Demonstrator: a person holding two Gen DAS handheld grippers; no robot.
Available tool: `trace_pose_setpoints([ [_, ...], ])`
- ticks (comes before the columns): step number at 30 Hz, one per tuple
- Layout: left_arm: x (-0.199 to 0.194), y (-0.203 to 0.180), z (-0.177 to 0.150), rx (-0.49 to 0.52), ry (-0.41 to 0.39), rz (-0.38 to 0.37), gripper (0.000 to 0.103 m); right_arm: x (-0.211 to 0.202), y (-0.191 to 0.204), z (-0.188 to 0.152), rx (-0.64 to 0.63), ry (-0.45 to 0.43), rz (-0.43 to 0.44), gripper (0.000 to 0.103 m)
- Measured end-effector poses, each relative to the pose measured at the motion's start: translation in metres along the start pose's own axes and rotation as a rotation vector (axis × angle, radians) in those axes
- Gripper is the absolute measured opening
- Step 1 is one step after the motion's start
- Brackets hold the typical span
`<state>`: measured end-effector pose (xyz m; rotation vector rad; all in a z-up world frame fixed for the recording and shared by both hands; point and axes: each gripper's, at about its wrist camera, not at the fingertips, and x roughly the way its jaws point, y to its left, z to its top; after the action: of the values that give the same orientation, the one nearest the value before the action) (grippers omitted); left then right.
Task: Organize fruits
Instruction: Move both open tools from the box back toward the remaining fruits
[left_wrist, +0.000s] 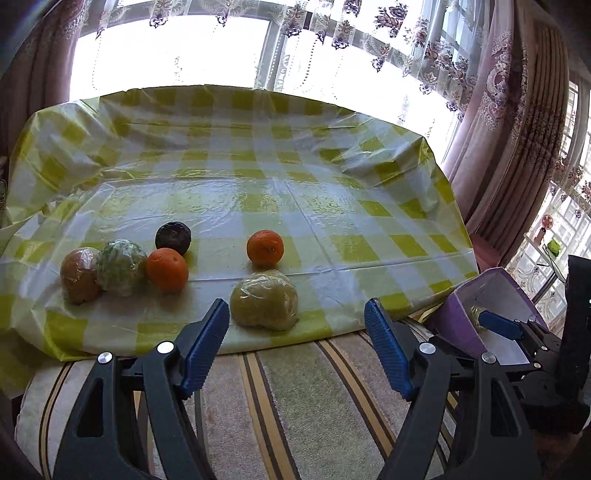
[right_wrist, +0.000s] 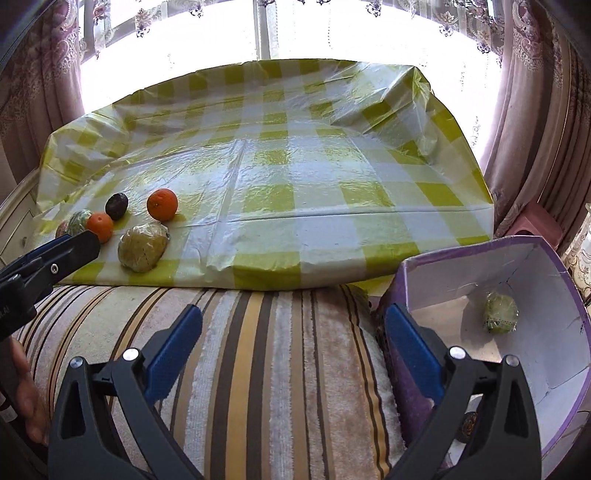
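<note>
— Sunlit window and flowered curtains fill the top of both views; below them a yellow-checked plastic cloth (left_wrist: 258, 192) covers the surface. Why is the fruit bunched at the left?

— It looks like a waiting pile. Two oranges (left_wrist: 167, 269) (left_wrist: 265, 248), a dark round fruit (left_wrist: 173, 237) and three fruits in plastic wrap sit at middle left, the nearest wrapped one (left_wrist: 264, 300) just ahead of the left gripper (left_wrist: 297, 321). One wrapped green fruit (right_wrist: 500, 313) already lies in the purple box (right_wrist: 554, 354) at lower right, so I judge the sorting barely begun.

— And the grippers?

— Both have their fingers spread wide and carry nothing. The right gripper (right_wrist: 293, 336) hovers over the striped cushion (right_wrist: 280, 369) beside the box — probably placed to receive or steady things there.

— Anything unclear?

— The wrap blurs what those fruits are, the leftmost one (left_wrist: 79, 275) is half hidden in the right view, and the box is cut off by the frame edge.
</note>
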<state>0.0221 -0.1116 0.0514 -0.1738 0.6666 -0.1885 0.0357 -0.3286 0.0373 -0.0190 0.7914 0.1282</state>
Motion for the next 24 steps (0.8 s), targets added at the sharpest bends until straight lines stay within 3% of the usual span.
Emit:
trace_pose_setpoints([
  [15,-0.023,0.107,-0.014,-0.227,-0.003,0.102,0.073,0.026,0.067,0.016,-0.118,0.019,0.081,0.100],
  [24,-0.021,0.131,-0.013,-0.271,0.014,0.095,0.070,0.047,0.107,0.033,-0.166,0.046,0.126,0.100],
])
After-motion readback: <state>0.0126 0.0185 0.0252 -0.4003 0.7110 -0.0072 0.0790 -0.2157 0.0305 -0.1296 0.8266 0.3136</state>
